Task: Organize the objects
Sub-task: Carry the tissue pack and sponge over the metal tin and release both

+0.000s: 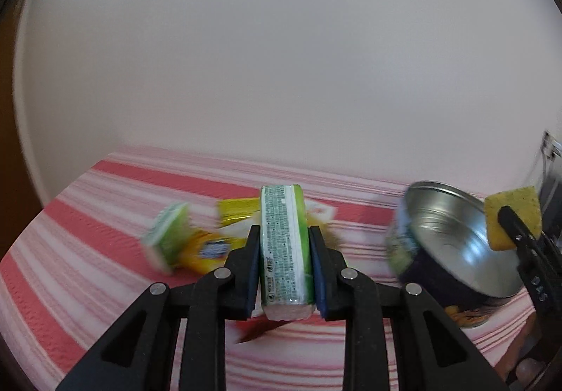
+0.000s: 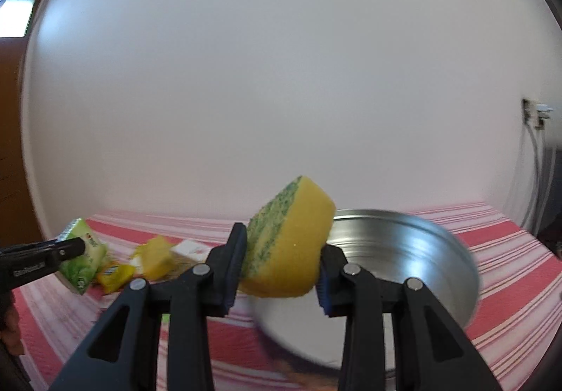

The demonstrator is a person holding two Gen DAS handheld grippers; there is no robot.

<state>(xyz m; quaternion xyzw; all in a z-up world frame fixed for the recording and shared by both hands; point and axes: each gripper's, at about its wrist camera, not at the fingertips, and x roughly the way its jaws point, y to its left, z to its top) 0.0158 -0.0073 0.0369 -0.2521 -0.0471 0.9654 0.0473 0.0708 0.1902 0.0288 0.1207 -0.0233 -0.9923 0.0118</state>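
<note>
Yellow-green sponge (image 2: 288, 250), pink-striped cloth (image 2: 509, 250)

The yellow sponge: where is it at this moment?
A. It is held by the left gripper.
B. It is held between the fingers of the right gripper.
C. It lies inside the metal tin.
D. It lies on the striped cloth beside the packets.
B: in the right wrist view the yellow sponge sits clamped between the fingers of the right gripper, in front of the metal tin, not in it.

Soft, even, dim light; fisheye bending and dark corners; motion blur smears the striped cloth (image 1: 105, 215).
</note>
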